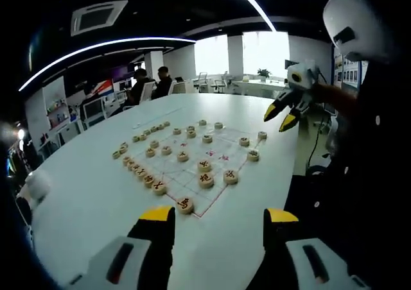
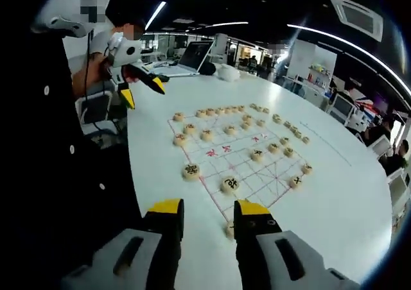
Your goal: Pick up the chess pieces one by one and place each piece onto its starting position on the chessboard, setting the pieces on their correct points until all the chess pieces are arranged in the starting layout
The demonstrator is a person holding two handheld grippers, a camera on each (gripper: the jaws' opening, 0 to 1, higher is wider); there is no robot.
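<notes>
Left gripper view looks along a big white table (image 1: pixel 96 194). A thin board (image 1: pixel 192 158) with red lines lies flat on it. Round wooden pieces (image 1: pixel 205 179) sit on the board, some on the line crossings and some along the edges. A row of pieces (image 1: pixel 142 176) runs in a line just off one side of the board. One piece (image 1: pixel 185 204) sits at the near corner, close to the left gripper (image 1: pixel 218 216). Its two yellow-tipped jaws stand wide apart and hold nothing. They hang above the table edge.

Across the board, the right gripper (image 1: pixel 284 115) shows in the air past the far end of the table. A hand holds it. Its yellow tips have a small gap between them.

In the right gripper view, the right gripper (image 2: pixel 207 212) is low over the near edge of the board (image 2: pixel 244 155). Its jaws are a little apart. A piece (image 2: pixel 229 230) lies between them, but it is partly hidden, so I cannot tell if the jaws touch it. Another piece (image 2: pixel 229 184) sits just ahead on the board. The left gripper (image 2: pixel 142 88) shows far off at the top left.

People (image 1: pixel 151 83) sit at desks far behind the table.
</notes>
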